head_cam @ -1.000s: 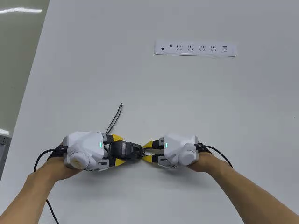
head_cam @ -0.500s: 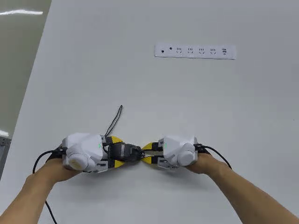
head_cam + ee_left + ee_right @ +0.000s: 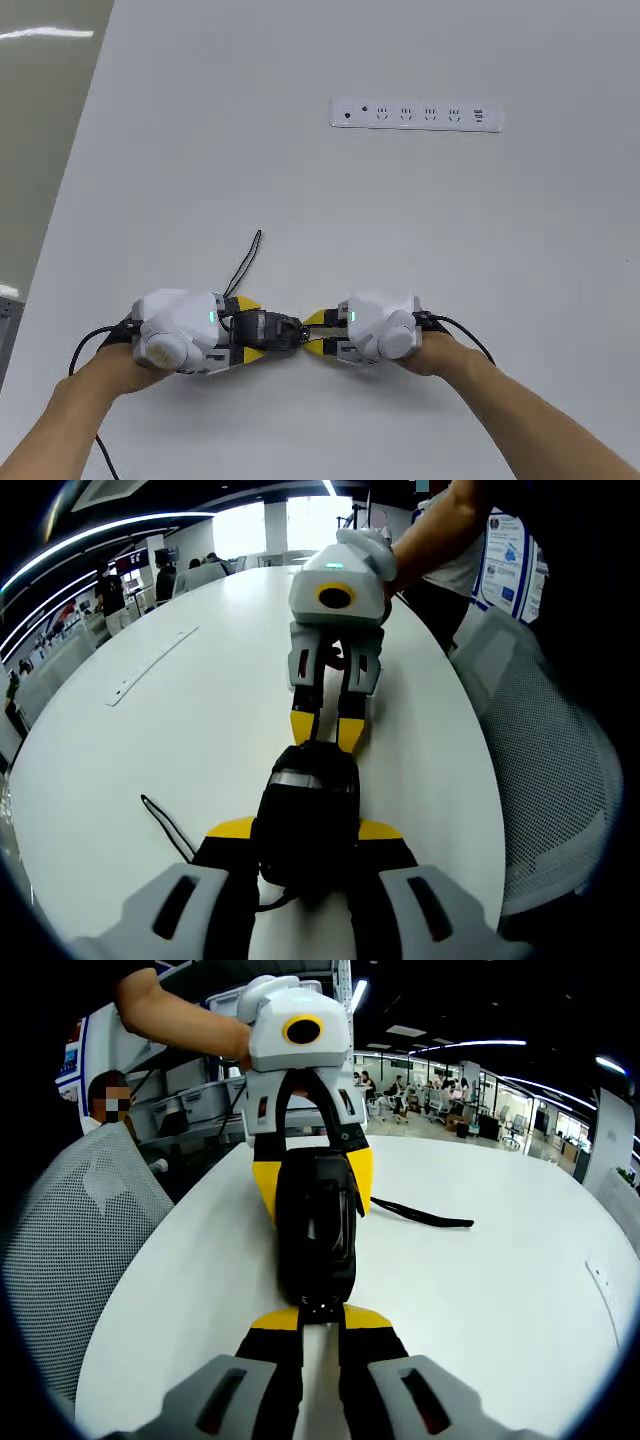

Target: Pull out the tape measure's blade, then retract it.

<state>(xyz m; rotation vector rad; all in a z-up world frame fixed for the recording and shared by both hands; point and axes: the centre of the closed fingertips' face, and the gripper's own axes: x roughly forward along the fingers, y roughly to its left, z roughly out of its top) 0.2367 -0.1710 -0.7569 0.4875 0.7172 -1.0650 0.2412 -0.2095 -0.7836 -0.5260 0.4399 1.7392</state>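
- Left gripper (image 3: 250,327): jaws clamped on the black, boxy plastic tape measure case (image 3: 268,328), close to the near edge of the white table (image 3: 450,250)
- Right gripper (image 3: 314,332): jaws narrow, pinching the small dark blade hook (image 3: 318,1312) at the case mouth
- Progress, as judged: no blade length shows, so pull-out and retraction both remain
- Surroundings: thin black lanyard cord (image 3: 245,262) trails from the case, and the white power strip (image 3: 416,114) lies well apart toward the far edge; nothing blocks a pull toward the right edge

Tape measure (image 3: 266,327) black, strap (image 3: 244,262) black — jaws yellow-tipped; table (image 3: 400,220) white, power strip (image 3: 415,114) white.
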